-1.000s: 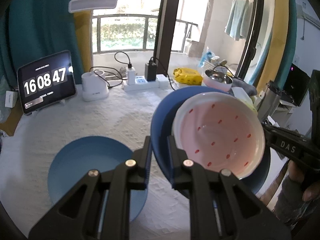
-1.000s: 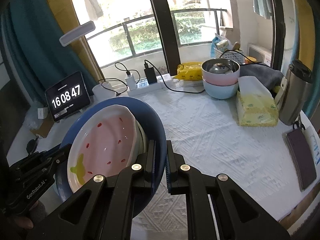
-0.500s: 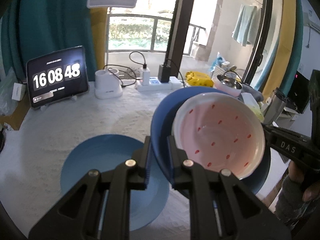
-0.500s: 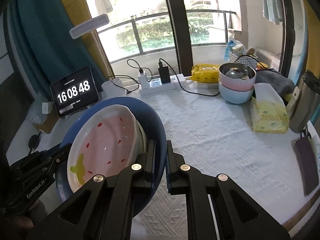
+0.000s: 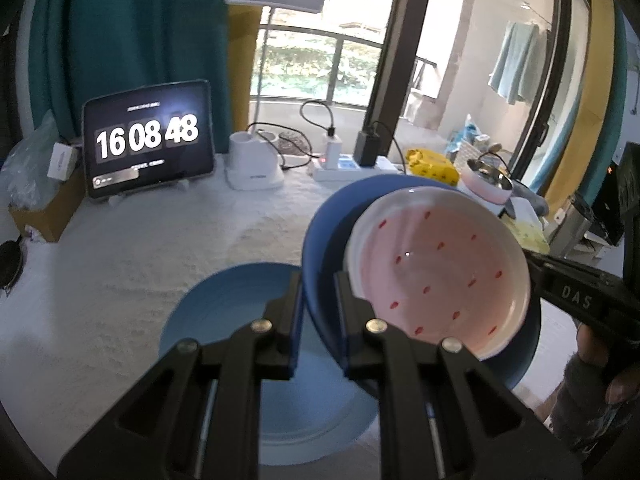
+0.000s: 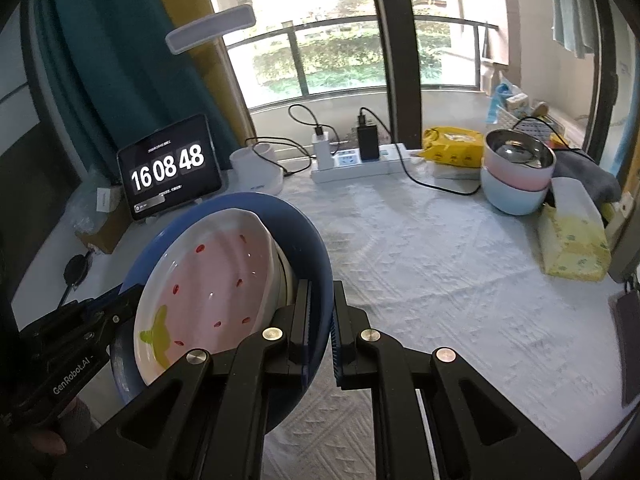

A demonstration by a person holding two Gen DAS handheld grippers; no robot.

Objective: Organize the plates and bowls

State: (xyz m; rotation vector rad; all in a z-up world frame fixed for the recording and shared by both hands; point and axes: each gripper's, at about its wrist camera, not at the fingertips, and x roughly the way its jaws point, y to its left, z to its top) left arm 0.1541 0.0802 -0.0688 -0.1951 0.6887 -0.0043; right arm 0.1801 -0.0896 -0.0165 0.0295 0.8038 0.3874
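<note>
Two grippers hold one dark blue plate (image 5: 320,240) between them, lifted off the worktop (image 6: 440,280) and tilted up on edge. The left gripper (image 5: 318,300) has its jaws closed narrow on the plate's rim on one side; the right gripper (image 6: 320,312) is clamped on the rim of the opposite side, one finger inside the plate and one behind it. Sitting in the plate's hollow is a pink strawberry dish (image 5: 440,276): glossy, with a white rim, a pale pink well dotted with small red seed marks, and a yellow-green leaf shape at one end, seen in the right wrist view (image 6: 158,328). It leans against the blue plate's face, tilted with it.

Just below the held plate, a light blue plate (image 5: 224,320) lies flat on the white textured cloth that covers the worktop. Beyond the held plate, near the window, a tablet clock (image 6: 170,168) stands propped and reads 16 08 48. Beside it is a white lamp base (image 5: 252,164), then a power strip (image 6: 352,166) with chargers plugged in. Farther from the held plate, toward the worktop's far corner, is a stack of bowls (image 6: 516,176): a steel bowl inside a pink one, on a pale blue one. A yellow tissue pack (image 6: 572,240) lies just beside that stack.
</note>
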